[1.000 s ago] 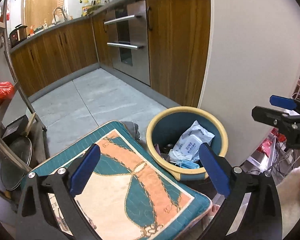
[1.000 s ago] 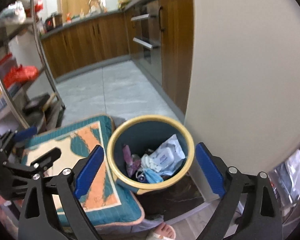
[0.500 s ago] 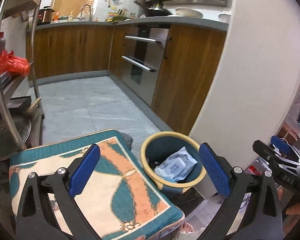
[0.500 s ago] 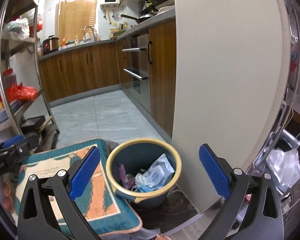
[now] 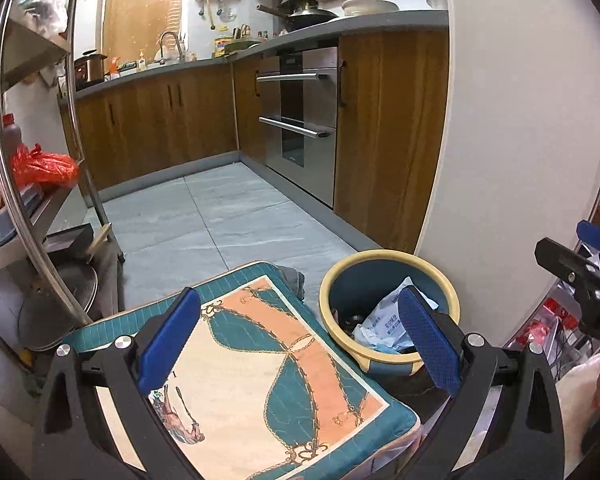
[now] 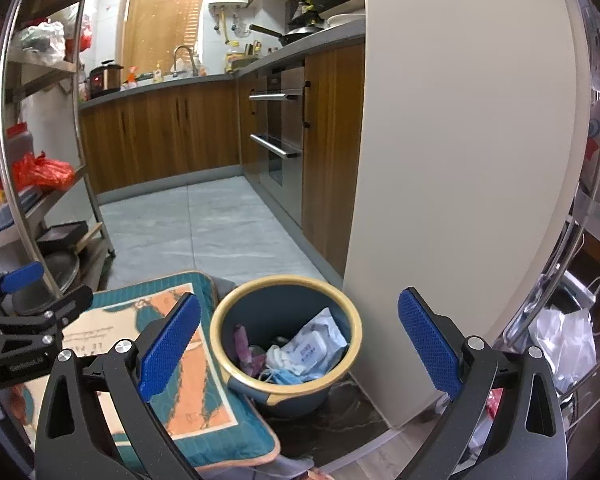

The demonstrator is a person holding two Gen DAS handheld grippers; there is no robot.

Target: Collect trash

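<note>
A blue trash bin with a yellow rim [image 6: 220,344] stands on the floor beside a cream wall. It holds a white wipes packet [image 6: 316,346], a blue face mask [image 6: 286,377] and other scraps. It also shows in the left wrist view [image 5: 328,320]. My right gripper [image 6: 298,346] is open and empty, raised above the bin. My left gripper [image 5: 300,340] is open and empty above a teal and orange cushion [image 5: 260,380], with the bin to its right.
The cushion [image 6: 188,400] lies left of the bin. A steel shelf rack [image 6: 32,200] with a red bag [image 6: 42,172] stands at the left. Wooden kitchen cabinets and an oven [image 6: 278,140] lie beyond the grey tile floor. A wire rack with bags [image 6: 560,344] is at the right.
Both grippers have risen and tilted up, so the bin looks smaller and lower and more of the kitchen shows. Both stay open and empty.
</note>
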